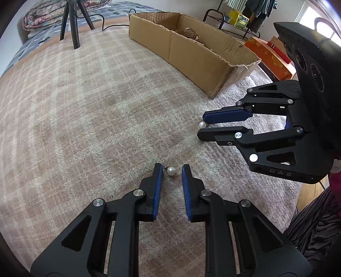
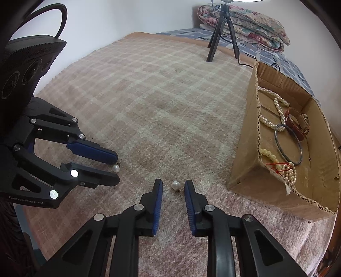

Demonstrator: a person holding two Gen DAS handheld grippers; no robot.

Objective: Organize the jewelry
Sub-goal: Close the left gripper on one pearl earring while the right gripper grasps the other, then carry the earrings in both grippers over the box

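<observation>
Both grippers, left (image 1: 171, 168) & right (image 2: 173, 185), open, a pearl earring (image 1: 171, 171) btwn each's pads, untouched.

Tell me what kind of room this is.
Probably a bedroom: a plaid blanket covers what looks like a bed, a folded floral quilt lies at its far end, and clothes hang nearby.

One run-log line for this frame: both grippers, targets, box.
left gripper: open around pearl earring | right gripper: open around second pearl earring | cardboard box: holds necklaces, bangle, watch
</observation>
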